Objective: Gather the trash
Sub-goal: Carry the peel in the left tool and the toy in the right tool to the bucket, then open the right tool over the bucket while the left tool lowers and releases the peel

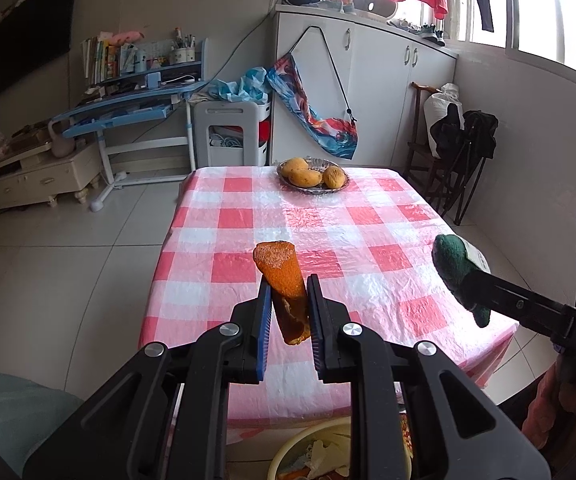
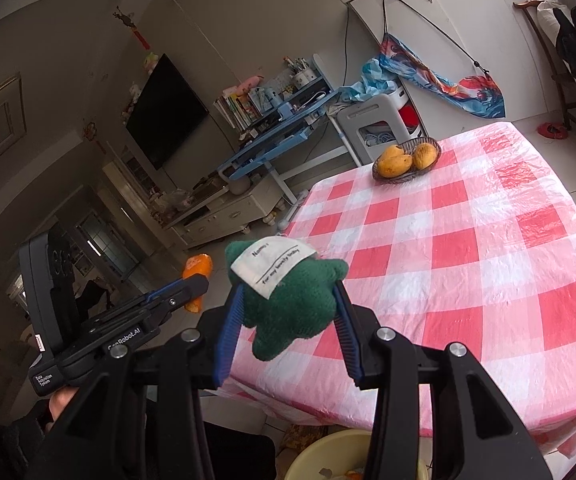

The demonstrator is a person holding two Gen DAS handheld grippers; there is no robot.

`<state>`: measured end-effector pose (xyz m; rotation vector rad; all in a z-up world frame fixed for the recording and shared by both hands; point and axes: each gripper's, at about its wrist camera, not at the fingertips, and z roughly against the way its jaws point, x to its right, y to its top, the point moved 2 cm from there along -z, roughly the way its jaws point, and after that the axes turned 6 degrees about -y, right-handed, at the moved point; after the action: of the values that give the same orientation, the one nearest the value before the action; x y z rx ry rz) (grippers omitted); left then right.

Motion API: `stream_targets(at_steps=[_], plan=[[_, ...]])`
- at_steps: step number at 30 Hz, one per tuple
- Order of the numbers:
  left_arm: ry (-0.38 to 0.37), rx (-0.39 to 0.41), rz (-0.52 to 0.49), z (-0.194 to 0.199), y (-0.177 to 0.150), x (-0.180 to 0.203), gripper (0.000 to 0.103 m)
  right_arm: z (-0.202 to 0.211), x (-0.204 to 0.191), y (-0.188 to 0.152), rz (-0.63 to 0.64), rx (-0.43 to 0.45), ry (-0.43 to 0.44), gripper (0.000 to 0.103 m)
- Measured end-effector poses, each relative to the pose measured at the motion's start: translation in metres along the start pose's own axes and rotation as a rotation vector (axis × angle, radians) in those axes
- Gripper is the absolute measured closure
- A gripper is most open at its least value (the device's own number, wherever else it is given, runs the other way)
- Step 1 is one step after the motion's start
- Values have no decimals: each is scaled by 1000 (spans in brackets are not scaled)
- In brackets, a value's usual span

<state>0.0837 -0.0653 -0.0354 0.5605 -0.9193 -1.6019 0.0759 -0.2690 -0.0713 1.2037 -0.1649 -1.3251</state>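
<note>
Above the near edge of the checked table [image 1: 368, 216], two pieces of trash are shown already lifted. An orange peel [image 1: 282, 276] is clamped in the left gripper [image 1: 288, 300]; a green knitted scrap [image 2: 292, 304] with a white label is pinched by the right gripper [image 2: 288, 312]. Dropping both into the yellow bin [image 1: 288, 452] below is judged to remain. Nothing but a fruit basket [image 1: 313, 174] is seen on the cloth.

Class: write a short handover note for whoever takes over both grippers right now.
Left gripper: shut on a curled orange fruit peel.
Right gripper: shut on a green knitted cloth piece with a white label.
Yellow plastic bin, already holding scraps, sits below the table's near edge.
Done: both items lifted off the red-and-white checked tablecloth.
Left: drop both into the bin.
</note>
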Motion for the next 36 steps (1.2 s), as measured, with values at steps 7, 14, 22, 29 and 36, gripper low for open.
stream_targets(at_steps=[7,14,22,29,36], plan=[[-1,2,4,9,-13,3,87,9,-5,-13,-4,-14,6,59],[-3,0,7,16,-22,5,86,16,-10,-27,0,-37,4,59],[-7,4,14,22,-29,6,87,17,-19,-39,28,-76,-4,59],[-8,3,16,27,-34,6,87,13,-33,-59,87,-154,-47,59],[-10,-8,20,35,-48,5,87,0,-39,-90,157,-300,-148,59]])
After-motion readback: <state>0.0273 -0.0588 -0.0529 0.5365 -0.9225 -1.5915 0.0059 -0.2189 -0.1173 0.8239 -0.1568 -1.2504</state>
